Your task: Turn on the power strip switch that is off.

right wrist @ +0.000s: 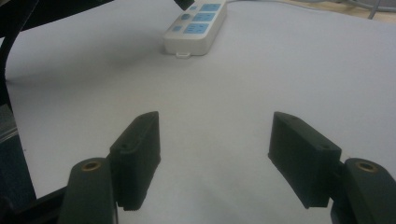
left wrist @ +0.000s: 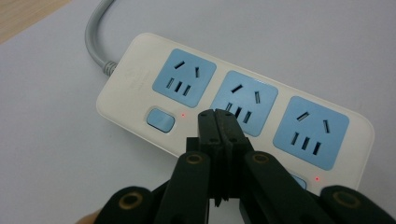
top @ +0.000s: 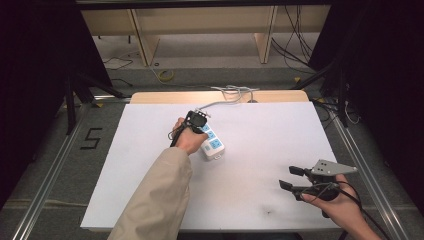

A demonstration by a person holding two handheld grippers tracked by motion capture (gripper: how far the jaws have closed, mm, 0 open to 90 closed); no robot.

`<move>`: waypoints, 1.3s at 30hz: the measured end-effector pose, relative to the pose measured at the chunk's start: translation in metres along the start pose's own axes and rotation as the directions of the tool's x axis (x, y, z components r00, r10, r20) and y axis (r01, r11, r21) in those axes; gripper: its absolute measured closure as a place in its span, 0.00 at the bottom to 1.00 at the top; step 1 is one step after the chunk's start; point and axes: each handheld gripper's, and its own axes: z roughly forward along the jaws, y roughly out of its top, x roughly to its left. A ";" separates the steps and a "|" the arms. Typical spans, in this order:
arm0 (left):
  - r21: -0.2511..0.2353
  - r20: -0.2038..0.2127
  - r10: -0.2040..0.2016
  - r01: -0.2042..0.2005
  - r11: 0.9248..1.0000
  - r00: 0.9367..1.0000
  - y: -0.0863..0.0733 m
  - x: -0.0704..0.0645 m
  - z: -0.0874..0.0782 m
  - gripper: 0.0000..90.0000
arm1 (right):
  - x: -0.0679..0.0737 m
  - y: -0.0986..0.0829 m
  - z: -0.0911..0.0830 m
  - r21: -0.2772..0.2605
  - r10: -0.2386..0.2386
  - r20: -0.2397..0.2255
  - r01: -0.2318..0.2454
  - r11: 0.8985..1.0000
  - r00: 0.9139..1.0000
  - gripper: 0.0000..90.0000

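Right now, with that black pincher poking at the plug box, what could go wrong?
1. The left gripper, jaws shut, sits over the power strip by the middle socket. If it slips, it might jab a socket slot instead of a switch.
2. Small red lights glow, so the strip is probably live.
3. Nothing holds the strip down; the right gripper waits open and apart, so a push could slide it.

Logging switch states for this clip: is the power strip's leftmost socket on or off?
On, apparently: a small red light glows beside its blue switch on the power strip. The switch's own position cannot be told.
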 end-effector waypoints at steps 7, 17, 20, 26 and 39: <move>0.008 -0.005 -0.001 0.001 1.000 1.000 0.000 0.000 0.001 1.00 | 0.000 0.000 0.000 0.002 -0.001 0.000 0.001 1.000 1.000 0.38; 0.017 -0.005 0.002 -0.002 1.000 1.000 0.000 -0.002 0.004 1.00 | 0.000 0.000 0.000 0.001 0.000 -0.001 0.000 1.000 1.000 0.38; 0.026 -0.004 0.008 -0.008 1.000 1.000 0.000 -0.002 0.006 1.00 | 0.000 0.000 0.000 0.000 0.000 -0.002 0.000 1.000 1.000 0.38; 0.025 -0.004 -0.003 0.003 1.000 1.000 0.000 -0.001 0.006 1.00 | 0.000 0.000 0.000 -0.002 -0.001 0.000 0.001 1.000 1.000 0.38; 0.050 -0.002 0.008 -0.008 0.999 1.000 0.002 -0.001 0.007 1.00 | 0.000 0.000 0.000 0.003 -0.008 0.000 0.008 1.000 1.000 0.38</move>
